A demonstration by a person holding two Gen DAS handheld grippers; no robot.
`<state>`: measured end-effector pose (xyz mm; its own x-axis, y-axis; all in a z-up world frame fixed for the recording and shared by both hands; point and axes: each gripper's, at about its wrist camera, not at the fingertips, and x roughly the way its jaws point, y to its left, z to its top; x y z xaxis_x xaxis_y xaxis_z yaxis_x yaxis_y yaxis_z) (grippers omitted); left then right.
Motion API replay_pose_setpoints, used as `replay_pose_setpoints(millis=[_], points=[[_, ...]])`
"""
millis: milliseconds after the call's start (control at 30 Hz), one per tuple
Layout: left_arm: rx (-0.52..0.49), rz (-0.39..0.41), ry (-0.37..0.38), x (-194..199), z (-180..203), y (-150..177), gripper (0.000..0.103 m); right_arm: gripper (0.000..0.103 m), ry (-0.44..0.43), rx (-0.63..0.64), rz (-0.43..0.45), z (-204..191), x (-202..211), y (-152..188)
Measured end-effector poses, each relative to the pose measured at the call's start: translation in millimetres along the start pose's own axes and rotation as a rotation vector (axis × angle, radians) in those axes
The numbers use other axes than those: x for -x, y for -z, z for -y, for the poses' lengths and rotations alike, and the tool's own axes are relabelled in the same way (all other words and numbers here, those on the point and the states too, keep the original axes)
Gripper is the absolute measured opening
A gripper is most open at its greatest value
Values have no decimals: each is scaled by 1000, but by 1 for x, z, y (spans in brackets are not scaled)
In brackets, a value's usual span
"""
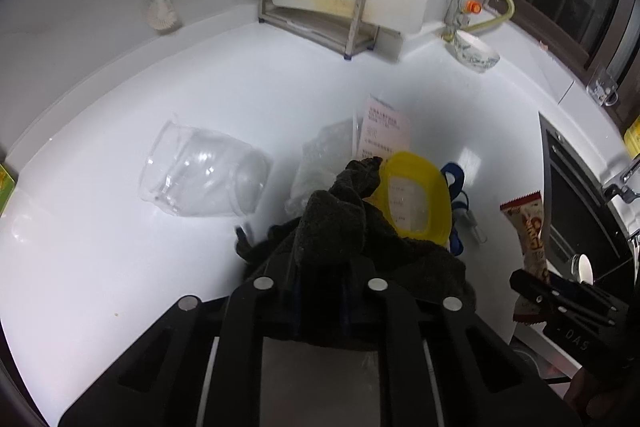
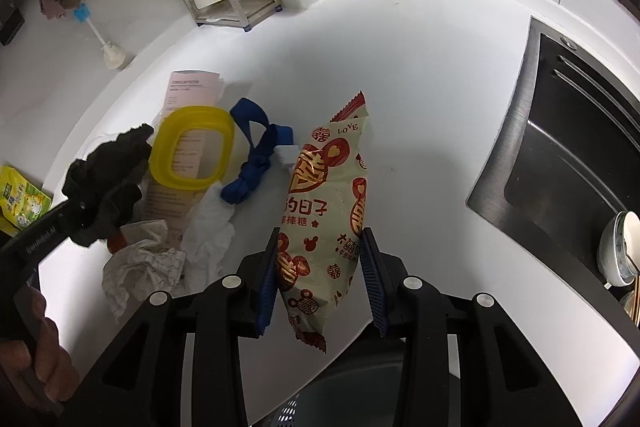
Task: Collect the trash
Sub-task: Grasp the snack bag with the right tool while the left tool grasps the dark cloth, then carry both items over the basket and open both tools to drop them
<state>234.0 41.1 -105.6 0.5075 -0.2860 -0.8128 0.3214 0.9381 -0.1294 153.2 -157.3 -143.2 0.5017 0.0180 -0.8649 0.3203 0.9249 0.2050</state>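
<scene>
Pickup step: left gripper (image 1: 320, 263) nearly closed, pinching the dark fuzzy cloth (image 1: 340, 223) above the white countertop (image 1: 120, 247); right gripper (image 2: 320, 267) partly open, clamping the red-and-cream candy wrapper bag (image 2: 324, 195); next, both need carrying to a bin.

White counter (image 2: 420, 75) bears a yellow lid (image 2: 192, 147), blue strap (image 2: 256, 151) and crumpled paper (image 2: 140, 267).
</scene>
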Motion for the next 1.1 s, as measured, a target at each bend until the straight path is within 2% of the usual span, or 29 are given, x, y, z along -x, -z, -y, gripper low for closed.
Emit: replay_pose_setpoints(millis=[267, 400, 633, 800, 1100], points=[[-1, 71, -22, 42, -3, -12, 11, 37, -17, 10, 24, -3, 17, 4], [-22, 94, -40, 60, 4, -8, 11, 37, -29, 12, 41, -2, 31, 8], [-58, 108, -49, 87, 24, 10, 11, 37, -46, 33, 53, 1, 56, 24], [-64, 133, -29, 110, 43, 26, 11, 37, -51, 64, 59, 9, 78, 38], [-90, 129, -12, 135, 96, 61, 11, 37, -72, 93, 56, 41, 110, 72]])
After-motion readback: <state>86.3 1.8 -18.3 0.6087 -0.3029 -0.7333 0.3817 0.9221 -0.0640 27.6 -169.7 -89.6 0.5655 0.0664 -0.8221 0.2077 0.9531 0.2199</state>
